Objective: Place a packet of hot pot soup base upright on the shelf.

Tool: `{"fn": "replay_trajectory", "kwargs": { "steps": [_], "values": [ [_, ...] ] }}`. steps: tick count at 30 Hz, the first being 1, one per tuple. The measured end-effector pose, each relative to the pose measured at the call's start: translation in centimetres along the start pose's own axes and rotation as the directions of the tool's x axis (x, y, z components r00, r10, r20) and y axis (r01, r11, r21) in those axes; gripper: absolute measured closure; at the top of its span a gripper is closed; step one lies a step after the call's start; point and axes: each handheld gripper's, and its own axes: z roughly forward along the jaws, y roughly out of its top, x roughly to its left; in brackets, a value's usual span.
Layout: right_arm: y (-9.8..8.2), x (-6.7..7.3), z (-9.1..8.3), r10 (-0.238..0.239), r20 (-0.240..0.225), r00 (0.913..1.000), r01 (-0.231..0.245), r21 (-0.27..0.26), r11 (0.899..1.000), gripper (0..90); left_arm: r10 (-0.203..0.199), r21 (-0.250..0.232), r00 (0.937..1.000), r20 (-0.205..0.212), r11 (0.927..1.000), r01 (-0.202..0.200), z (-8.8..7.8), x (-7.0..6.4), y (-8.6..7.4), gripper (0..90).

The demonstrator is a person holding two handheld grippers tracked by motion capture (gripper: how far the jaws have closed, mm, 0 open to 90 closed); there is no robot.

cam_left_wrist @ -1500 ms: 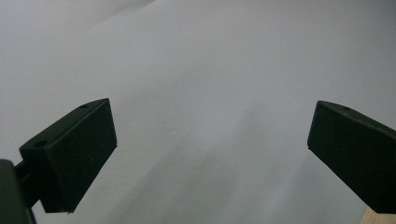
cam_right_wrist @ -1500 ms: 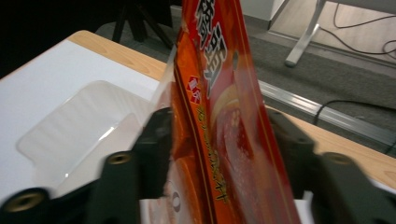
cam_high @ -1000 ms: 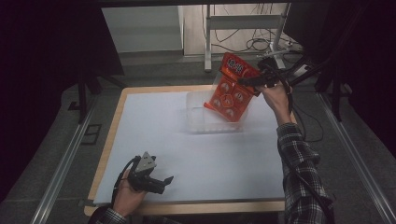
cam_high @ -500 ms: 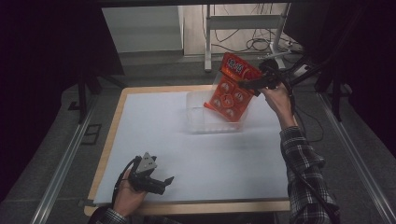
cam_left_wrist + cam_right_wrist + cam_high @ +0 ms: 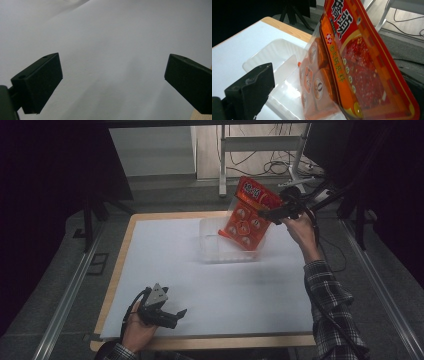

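Observation:
A red-orange snack bag (image 5: pixel 248 215) with Chinese print hangs tilted over a clear plastic container (image 5: pixel 215 251) at the back middle of the table. My right gripper (image 5: pixel 272 213) is shut on the bag's upper right edge. In the right gripper view the bag (image 5: pixel 352 62) covers the right half, its lower corner is down inside the container (image 5: pixel 274 53), and one black finger (image 5: pixel 249 92) shows at the lower left. My left gripper (image 5: pixel 177 314) rests open near the front left edge. Between its jaws (image 5: pixel 112 82) there is only white sheet.
A white sheet (image 5: pixel 200 285) covers the wooden table (image 5: pixel 120 270). Metal rails run along both sides of the table. Cables and a stand's legs (image 5: pixel 280 165) lie on the floor behind it.
The bag has sunk slightly toward the container, still in my right gripper. The left gripper has not moved.

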Motion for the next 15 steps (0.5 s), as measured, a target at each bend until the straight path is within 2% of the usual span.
{"fn": "replay_trajectory", "kwargs": {
  "steps": [6, 15],
  "values": [
    [-0.8, -0.2, -0.4, 0.012, -0.005, 0.9999, -0.012, 0.007, 1.000, 0.0, 0.009, -0.024, 1.0000, -0.002, 0.9997, -0.009, -0.1, -0.2, 0.0, 1.4],
    [-1.9, 0.1, -1.1, 0.015, 0.001, 0.9999, -0.015, 0.019, 1.000, 0.0, 0.030, -0.024, 0.9995, -0.010, 0.9992, -0.031, 0.0, -0.4, 0.0, 1.4]
  ]
}}
